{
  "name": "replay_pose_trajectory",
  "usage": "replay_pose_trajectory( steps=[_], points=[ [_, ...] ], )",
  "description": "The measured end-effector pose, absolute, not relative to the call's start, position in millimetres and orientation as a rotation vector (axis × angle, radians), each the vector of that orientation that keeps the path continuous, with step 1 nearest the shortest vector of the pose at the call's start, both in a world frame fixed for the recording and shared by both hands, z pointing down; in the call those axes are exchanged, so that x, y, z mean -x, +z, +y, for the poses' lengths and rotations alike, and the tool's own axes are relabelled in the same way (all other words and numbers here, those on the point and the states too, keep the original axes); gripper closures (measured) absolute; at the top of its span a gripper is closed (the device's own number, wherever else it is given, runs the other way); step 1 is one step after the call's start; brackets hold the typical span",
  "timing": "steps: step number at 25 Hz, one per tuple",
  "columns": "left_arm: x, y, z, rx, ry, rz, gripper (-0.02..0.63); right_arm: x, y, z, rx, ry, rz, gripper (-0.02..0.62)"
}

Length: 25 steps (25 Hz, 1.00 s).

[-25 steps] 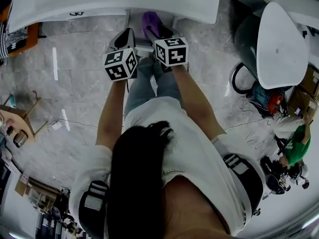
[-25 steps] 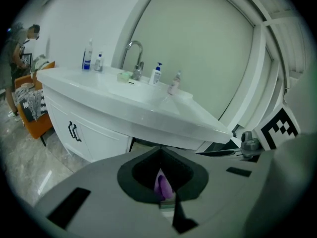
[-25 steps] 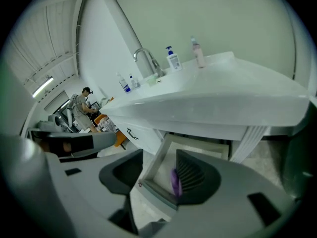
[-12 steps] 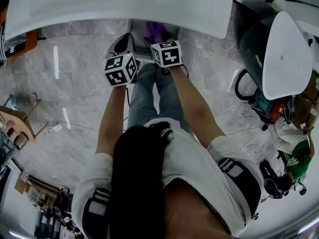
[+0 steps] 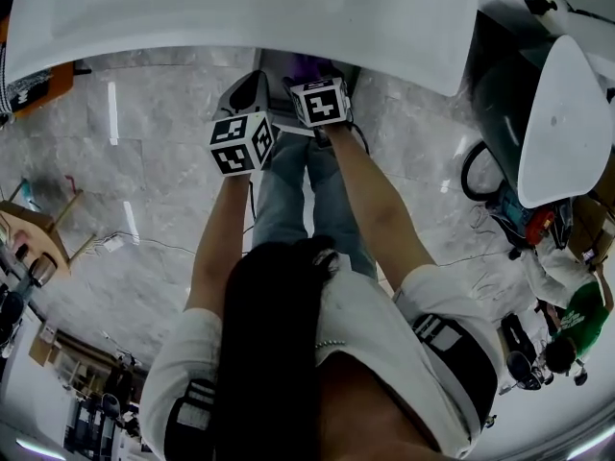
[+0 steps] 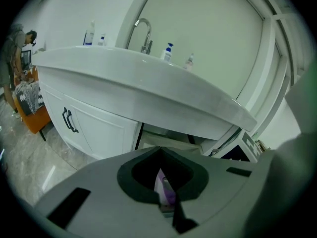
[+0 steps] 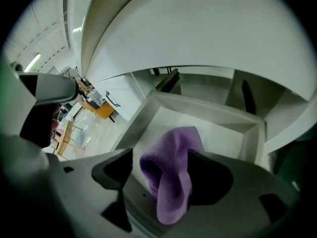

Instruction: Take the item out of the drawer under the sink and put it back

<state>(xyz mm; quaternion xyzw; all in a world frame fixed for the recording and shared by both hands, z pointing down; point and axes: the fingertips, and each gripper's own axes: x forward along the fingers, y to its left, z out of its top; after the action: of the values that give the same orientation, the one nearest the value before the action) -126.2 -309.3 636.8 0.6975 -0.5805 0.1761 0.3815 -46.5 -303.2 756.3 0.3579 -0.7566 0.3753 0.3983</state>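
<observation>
A white sink counter (image 5: 240,8) fills the top of the head view, and everything here is placed against it. Under its left end is a white cabinet door with a dark handle (image 6: 69,120). On top of the counter stand a curved tap (image 6: 143,31) and a few small bottles. Just in front of the counter's front edge, left of its middle, the person holds the left gripper (image 6: 161,157). Its jaws are together with nothing clamped in them, and a sliver of purple shows through the notch in their pads. Just beside it, further right, the right gripper (image 7: 166,180) reaches under the counter's edge, its jaws clamped on a soft purple cloth (image 7: 173,157). The cloth hangs in folds over the open white drawer (image 7: 220,133) below the counter, raised off the drawer's bare floor.
</observation>
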Motion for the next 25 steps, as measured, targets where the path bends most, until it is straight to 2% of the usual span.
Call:
replay_pose_trajectory(
  steps=[12, 13, 15, 16, 18, 25],
  points=[
    [125.5, 656.3, -321.0, -1.764, 0.437, -1.454, 0.603, 58.0, 784.2, -299.0, -0.797, 1.009, -1.882, 0.264],
    [126.1, 657.1, -321.3, -1.762, 0.434, -1.453, 0.602, 56.1, 788.1, -299.4, -0.807, 0.991, -1.868, 0.279],
    [128.7, 658.3, -321.1, -1.746, 0.416, -1.447, 0.602, 51.4, 793.9, -300.8, -0.831, 0.954, -1.835, 0.415],
    [129.3, 658.7, -321.1, -1.735, 0.401, -1.442, 0.602, 48.9, 794.7, -301.7, -0.838, 0.940, -1.822, 0.428],
    [129.0, 660.2, -320.7, -1.725, 0.384, -1.430, 0.601, 42.4, 795.4, -302.6, -0.857, 0.926, -1.790, 0.505],
    [126.3, 659.5, -320.4, -1.736, 0.410, -1.433, 0.602, 34.0, 790.0, -304.8, -0.904, 0.987, -1.789, 0.532]
  ],
)
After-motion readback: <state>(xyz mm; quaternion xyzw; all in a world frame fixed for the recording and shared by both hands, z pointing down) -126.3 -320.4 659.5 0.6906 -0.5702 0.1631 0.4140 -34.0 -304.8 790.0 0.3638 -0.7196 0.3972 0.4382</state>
